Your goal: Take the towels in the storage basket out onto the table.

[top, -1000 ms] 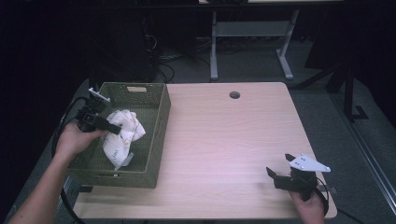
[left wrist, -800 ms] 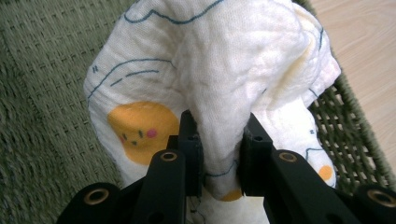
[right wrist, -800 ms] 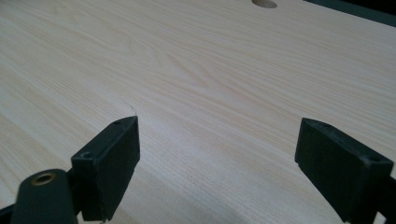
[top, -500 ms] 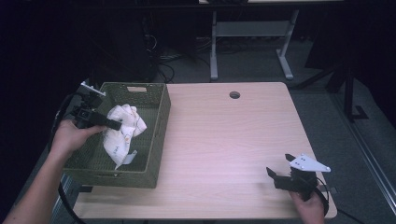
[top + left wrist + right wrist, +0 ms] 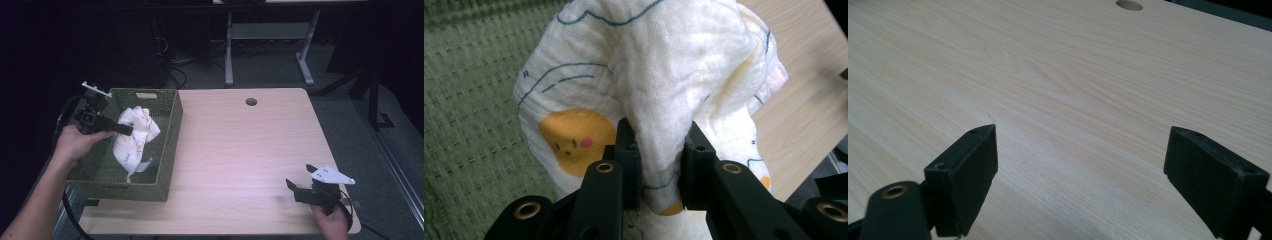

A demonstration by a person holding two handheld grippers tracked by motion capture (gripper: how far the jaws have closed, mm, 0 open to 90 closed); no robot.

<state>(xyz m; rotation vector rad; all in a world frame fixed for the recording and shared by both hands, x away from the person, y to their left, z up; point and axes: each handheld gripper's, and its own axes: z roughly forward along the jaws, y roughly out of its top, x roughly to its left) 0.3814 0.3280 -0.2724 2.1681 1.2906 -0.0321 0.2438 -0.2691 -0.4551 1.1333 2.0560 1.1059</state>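
Holding: one cloth [image 5: 134, 137], white, printed with blue lines and orange chick figures, crumpled. My left gripper [image 5: 127, 129] has its jaws pinched tight on a fold of it, seen close in the left gripper view [image 5: 659, 170]. Location: lifted over the inside of the green woven basket [image 5: 167, 150], its lower end hanging down to the basket floor. Basket: on the left side of the counter [image 5: 240, 150], by the edge. My right gripper [image 5: 299, 186]: near the counter's front right corner, jaws spread wide, nothing between them, bare wood beneath [image 5: 1083, 165]. Counter: light wood, round hole [image 5: 251, 101] near the far edge.
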